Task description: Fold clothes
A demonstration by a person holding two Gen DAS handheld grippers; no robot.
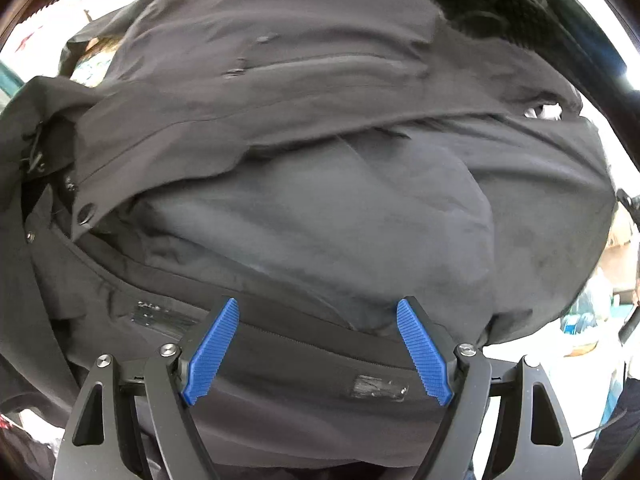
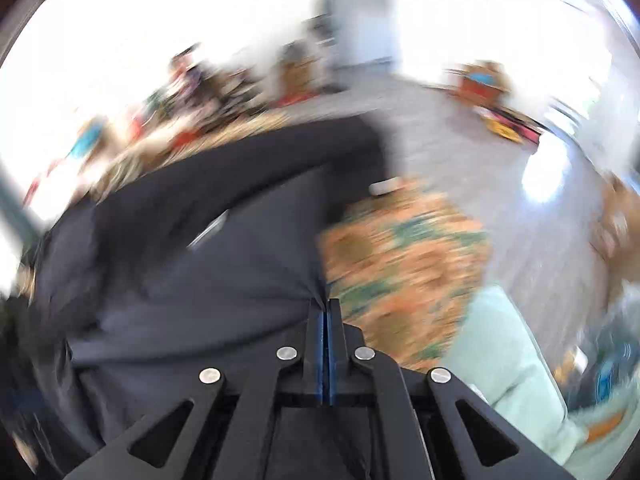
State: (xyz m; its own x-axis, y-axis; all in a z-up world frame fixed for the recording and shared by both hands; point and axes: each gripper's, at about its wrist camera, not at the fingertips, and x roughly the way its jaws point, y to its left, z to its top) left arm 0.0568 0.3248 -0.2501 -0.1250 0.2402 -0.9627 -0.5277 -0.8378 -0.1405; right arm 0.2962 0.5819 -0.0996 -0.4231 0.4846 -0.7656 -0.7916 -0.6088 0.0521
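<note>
Gaping wide, left gripper (image 1: 318, 312) hovers over black jacket (image 1: 304, 128), crumpled, grey lining up, snaps along its left edge. Right gripper (image 2: 325, 307) pinches jacket (image 2: 192, 280) edge, fabric pulled taut; view blurred.

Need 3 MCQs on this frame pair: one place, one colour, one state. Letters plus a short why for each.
1. Where does the dark jacket lie relative to the left tool?
A. Ahead of it and under its fingers
B. Hanging on a wall hook
C. Inside a basket

2. What colour are the left tool's finger pads?
A. Red
B. Blue
C. Yellow

3. What is the state of the right tool?
A. Wide open, holding nothing
B. Shut on dark fabric
C. Shut on a cup

Key:
1 A: the jacket fills the left wrist view, ahead of and beneath the fingers.
2 B: both ribbed pads are blue.
3 B: the fingers meet, and dark fabric puckers into their tips.
</note>
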